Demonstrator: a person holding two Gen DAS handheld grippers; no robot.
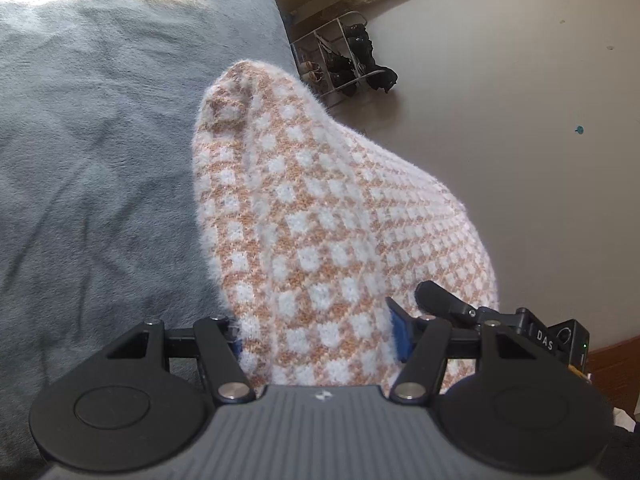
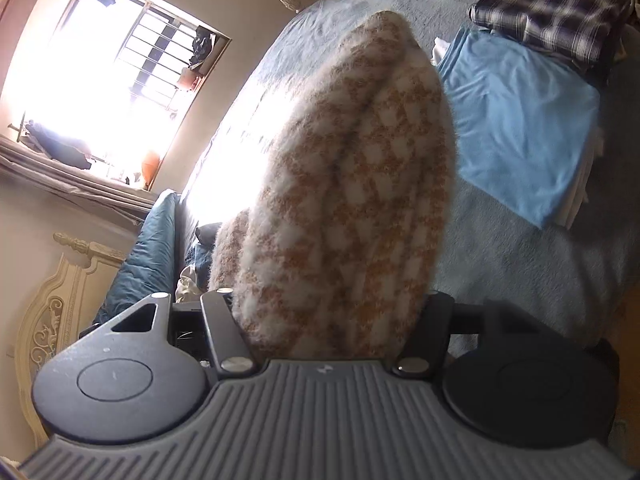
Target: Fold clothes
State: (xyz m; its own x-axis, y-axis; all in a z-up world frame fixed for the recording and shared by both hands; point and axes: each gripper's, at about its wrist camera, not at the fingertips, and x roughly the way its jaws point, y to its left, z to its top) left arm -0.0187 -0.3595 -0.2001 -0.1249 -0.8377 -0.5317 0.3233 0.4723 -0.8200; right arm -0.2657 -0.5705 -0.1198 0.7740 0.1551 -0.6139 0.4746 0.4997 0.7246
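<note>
A shoe rack point(image 1: 340, 64) on the floor beyond the bed point(image 1: 100, 120) is shown only in the left wrist view, a window point(image 2: 116, 64) and 2 folded piles point(image 2: 532, 100) on the bed only in the right, while the checked sweater point(image 1: 320, 220), lifted above the bed, is clamped in the part-closed jaws of both the left gripper point(image 1: 320, 336) and the right gripper point(image 2: 332, 320).

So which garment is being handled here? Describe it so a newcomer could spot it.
Start at the grey-blue bed. Lifted above it, bunched in both grippers, is a fuzzy knit checked in orange-tan and white. The folded plaid and plain blue pieces stacked on the bed are smooth and flat.
</note>
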